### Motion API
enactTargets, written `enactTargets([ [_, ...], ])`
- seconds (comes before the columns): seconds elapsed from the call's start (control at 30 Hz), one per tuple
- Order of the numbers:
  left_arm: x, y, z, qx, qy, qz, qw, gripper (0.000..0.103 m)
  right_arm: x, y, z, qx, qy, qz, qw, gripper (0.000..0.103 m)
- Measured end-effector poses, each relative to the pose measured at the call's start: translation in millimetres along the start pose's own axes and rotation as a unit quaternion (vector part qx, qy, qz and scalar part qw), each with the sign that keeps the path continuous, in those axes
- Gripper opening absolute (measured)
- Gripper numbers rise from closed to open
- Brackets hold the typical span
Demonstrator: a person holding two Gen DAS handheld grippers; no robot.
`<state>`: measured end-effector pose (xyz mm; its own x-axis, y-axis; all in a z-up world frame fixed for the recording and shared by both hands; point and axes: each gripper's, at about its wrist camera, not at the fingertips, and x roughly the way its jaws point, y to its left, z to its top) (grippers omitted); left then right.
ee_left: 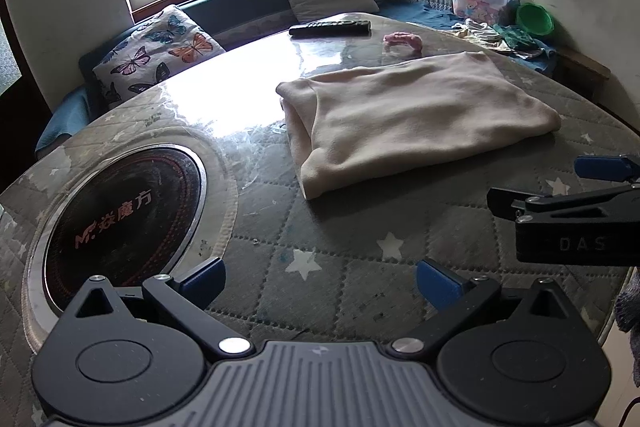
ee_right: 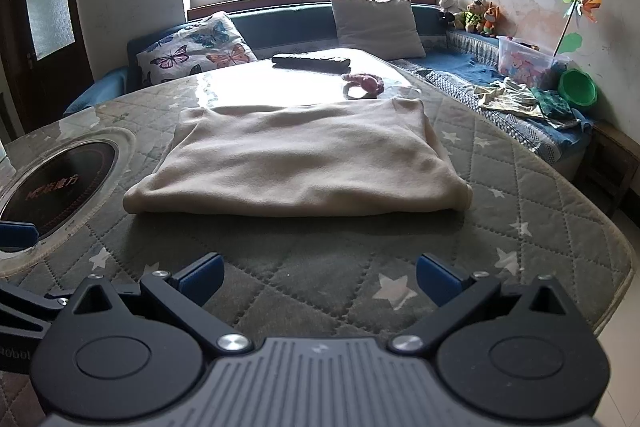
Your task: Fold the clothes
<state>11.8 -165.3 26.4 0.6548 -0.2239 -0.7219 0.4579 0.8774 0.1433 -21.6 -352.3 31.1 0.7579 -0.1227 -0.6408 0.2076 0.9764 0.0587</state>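
Observation:
A cream fleece garment (ee_left: 416,115) (ee_right: 296,159) lies folded into a thick rectangle on the quilted table cover (ee_left: 328,227) (ee_right: 320,247). My left gripper (ee_left: 320,279) hovers open above the cover, short of the garment's near left corner, with nothing between its blue pads. My right gripper (ee_right: 320,277) is open too, facing the garment's near folded edge from a short way back. In the left wrist view the right gripper (ee_left: 560,183) juts in from the right edge, beside the garment's near right corner.
A round inset cooktop (ee_left: 120,219) (ee_right: 52,187) sits in the table at the left. A black remote (ee_left: 330,27) (ee_right: 311,61) and a pink toy (ee_left: 402,41) (ee_right: 364,83) lie on the far side. A sofa with cushions, loose clothes (ee_right: 524,101) and a plastic bin runs behind.

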Motion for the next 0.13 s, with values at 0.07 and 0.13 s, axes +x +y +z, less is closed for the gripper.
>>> enactTargets([
  [0.07, 0.8, 0.6, 0.1, -0.002, 0.0, 0.0, 1.0, 0.103, 1.1, -0.1, 0.0, 0.0, 0.001, 0.0, 1.0, 0.103],
  [0.13, 1.8, 0.5, 0.4, -0.001, 0.002, -0.004, 1.0, 0.103, 1.6, -0.2, 0.0, 0.001, 0.001, -0.001, 1.0, 0.103],
])
